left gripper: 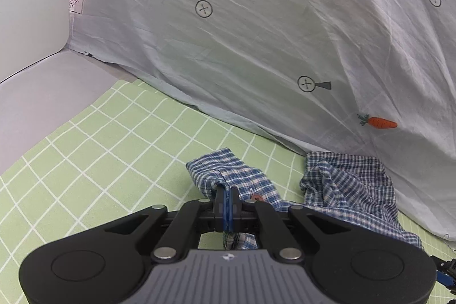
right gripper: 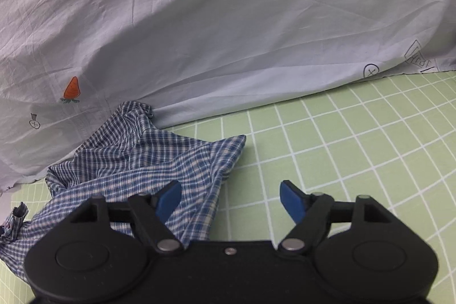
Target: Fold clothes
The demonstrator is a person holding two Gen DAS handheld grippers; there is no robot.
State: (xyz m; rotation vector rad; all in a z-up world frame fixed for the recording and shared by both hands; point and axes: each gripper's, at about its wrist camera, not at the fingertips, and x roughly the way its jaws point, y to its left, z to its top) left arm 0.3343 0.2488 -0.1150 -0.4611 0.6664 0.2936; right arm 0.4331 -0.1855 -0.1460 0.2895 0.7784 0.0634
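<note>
The blue plaid shirt (right gripper: 136,161) lies crumpled on the green checked mat (right gripper: 356,138) against the pale sheet (right gripper: 228,33), looking light and limp, so with the left gripper (left gripper: 226,200) pinched tight on 1 edge, the right gripper (right gripper: 230,200), gaping empty, should take a hem.

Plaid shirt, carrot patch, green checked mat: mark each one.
plaid shirt (right gripper: 148,161), right wrist view, on the crumpled middle of the cloth.
carrot patch (left gripper: 380,122), left wrist view, on the orange body.
green checked mat (left gripper: 94,161), left wrist view, on a bare square.
</note>
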